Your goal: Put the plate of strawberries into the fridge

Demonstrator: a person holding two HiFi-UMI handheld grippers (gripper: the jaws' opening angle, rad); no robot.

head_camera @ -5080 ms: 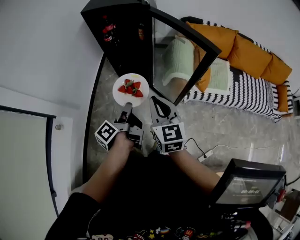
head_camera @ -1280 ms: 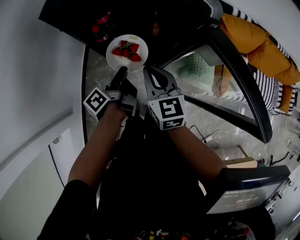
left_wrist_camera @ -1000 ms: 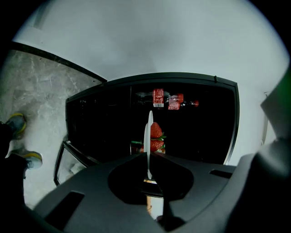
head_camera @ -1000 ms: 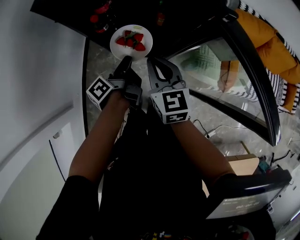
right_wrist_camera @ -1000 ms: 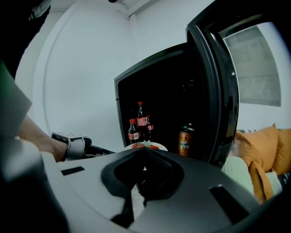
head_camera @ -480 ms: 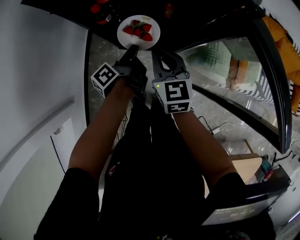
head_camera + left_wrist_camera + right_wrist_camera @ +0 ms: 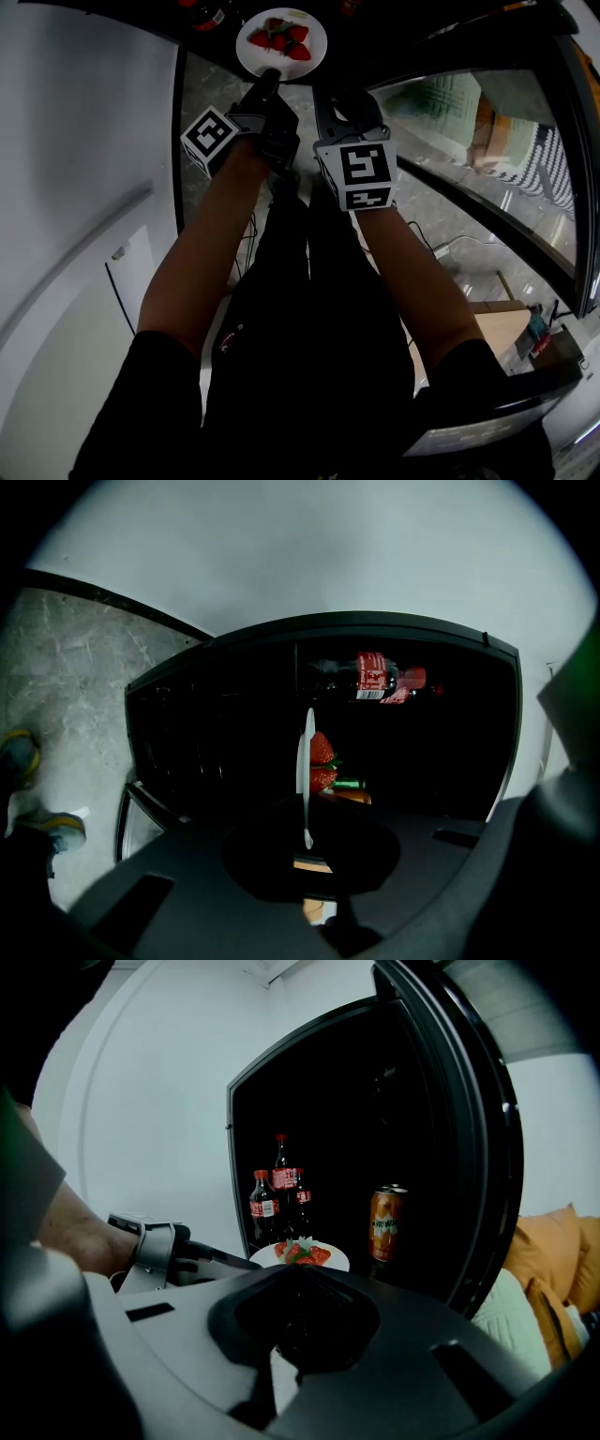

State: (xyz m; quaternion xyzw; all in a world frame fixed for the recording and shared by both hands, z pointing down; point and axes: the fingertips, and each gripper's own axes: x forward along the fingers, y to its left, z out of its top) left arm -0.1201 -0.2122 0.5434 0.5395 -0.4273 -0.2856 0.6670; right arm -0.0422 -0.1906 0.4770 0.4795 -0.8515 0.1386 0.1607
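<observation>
While the plate of strawberries hung at the mouth of the open fridge in the head view, the left tongs were clamped on its near rim. The right tongs sat just beside them, closed and empty. In the left gripper view, the plate stood edge-on in the shut jaws, with a cola bottle beyond. In the right gripper view, it floated ahead of the jaws, near a can. Pinched by one edge only, it could tilt and shed fruit, or knock the can.
</observation>
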